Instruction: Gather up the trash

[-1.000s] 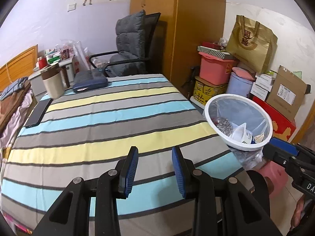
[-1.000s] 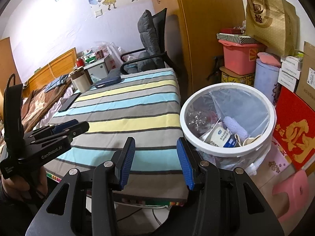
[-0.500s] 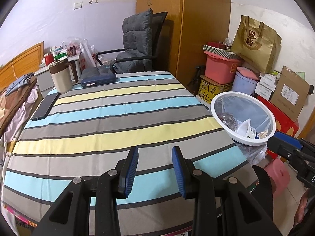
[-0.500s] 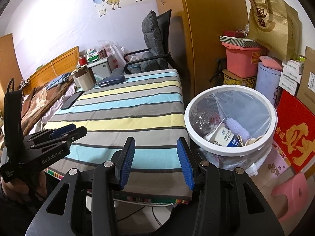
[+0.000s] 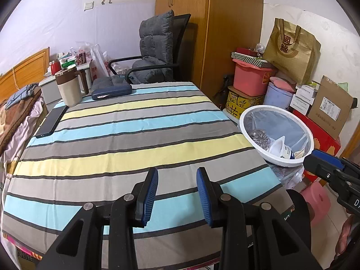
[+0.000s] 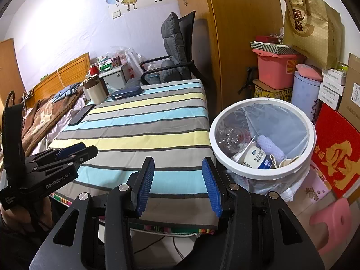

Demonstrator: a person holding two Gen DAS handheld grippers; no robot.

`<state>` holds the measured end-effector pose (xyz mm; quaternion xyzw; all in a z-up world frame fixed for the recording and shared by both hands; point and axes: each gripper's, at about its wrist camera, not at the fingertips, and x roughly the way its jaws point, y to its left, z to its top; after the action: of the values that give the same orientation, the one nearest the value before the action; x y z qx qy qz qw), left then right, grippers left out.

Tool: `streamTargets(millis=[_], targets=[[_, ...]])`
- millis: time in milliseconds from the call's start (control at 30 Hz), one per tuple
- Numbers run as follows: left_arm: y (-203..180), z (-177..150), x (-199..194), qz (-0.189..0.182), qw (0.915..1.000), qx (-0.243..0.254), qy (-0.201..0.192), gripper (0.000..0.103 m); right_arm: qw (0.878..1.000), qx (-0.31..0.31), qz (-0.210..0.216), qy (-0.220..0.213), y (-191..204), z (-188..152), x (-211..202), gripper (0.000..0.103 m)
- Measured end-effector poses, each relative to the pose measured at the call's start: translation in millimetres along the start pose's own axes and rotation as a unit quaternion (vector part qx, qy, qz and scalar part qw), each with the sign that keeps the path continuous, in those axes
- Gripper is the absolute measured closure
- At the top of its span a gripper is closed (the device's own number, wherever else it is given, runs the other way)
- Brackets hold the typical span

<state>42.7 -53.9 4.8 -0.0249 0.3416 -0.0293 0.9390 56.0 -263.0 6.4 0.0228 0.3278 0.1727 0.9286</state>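
A white trash bin point(image 6: 263, 173) with a clear liner stands on the floor right of the striped table point(image 6: 144, 121). It holds a crushed clear bottle point(image 6: 231, 137), a white carton point(image 6: 256, 157) and a pale cloth. It also shows in the left wrist view point(image 5: 276, 159). My left gripper point(image 5: 176, 192) is open and empty above the table's near edge point(image 5: 135, 157). My right gripper point(image 6: 177, 183) is open and empty over the table's near right corner, left of the bin. Each gripper shows in the other's view, the left point(image 6: 76, 153) and the right point(image 5: 319, 159).
At the table's far left stand a brown-and-beige mug point(image 5: 69, 90), a dark blue case point(image 5: 111, 91) and a black phone point(image 5: 51, 121). A grey chair point(image 5: 155, 51) stands behind. Boxes, a pink tub point(image 5: 252, 78), a gold bag and a pink stool point(image 6: 333, 222) crowd the right.
Both grippers have pulled back and risen a little, so more of the table and room shows. Both stay open and empty. The bin's contents have not moved.
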Motion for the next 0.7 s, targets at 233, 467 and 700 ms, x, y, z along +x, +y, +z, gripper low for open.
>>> streamTargets(millis=[233,467,700], targets=[[0.7,0.8,-0.3,-0.002,1.0000,-0.001,0.002,0.068,1.000,-0.001,0.000,0.000,0.2,-0.2,0.2,0.056],[0.5,0.5,-0.2,-0.002,1.0000,-0.001,0.003,0.068,1.000,0.000,0.001,0.002,-0.2,0.4,0.8,0.056],[0.9,0.2,-0.5,0.001,1.0000,0.003,0.001,0.068,1.000,-0.001,0.000,0.002,-0.1,0.6,1.0,0.056]])
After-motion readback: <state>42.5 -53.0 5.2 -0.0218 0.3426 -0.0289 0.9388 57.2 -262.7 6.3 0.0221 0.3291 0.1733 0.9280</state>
